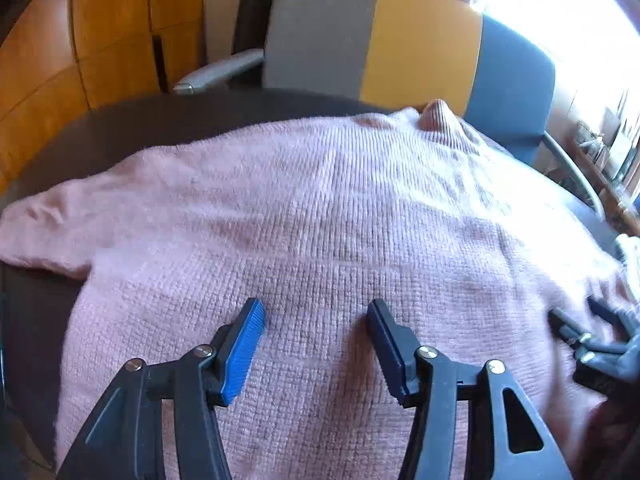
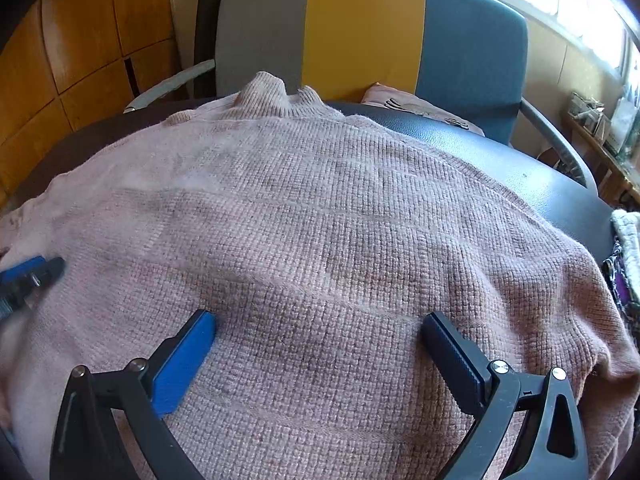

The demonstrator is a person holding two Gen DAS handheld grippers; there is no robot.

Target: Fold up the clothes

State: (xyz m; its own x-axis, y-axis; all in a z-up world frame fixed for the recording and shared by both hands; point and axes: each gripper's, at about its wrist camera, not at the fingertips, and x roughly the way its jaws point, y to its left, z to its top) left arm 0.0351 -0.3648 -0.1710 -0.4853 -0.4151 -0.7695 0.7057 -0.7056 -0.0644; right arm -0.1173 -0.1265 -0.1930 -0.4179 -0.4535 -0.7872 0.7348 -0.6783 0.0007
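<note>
A pink knitted sweater [image 1: 320, 216] lies spread flat over a dark round table [image 1: 120, 128], its collar at the far edge. It fills the right wrist view [image 2: 320, 220] too. My left gripper [image 1: 316, 312] is open and empty, just above the sweater's lower part. My right gripper [image 2: 320, 324] is open wider and empty, above the sweater's lower right part. Each gripper shows at the side of the other's view, the right one [image 1: 592, 320] blurred, the left one [image 2: 28, 276] at the left edge.
A chair [image 2: 360, 32] with grey, yellow and blue back panels stands behind the table, with a pink cloth [image 2: 416, 108] on its seat. Wooden cabinets [image 1: 80, 40] are at the left. More fabric [image 2: 628, 248] lies at the table's right edge.
</note>
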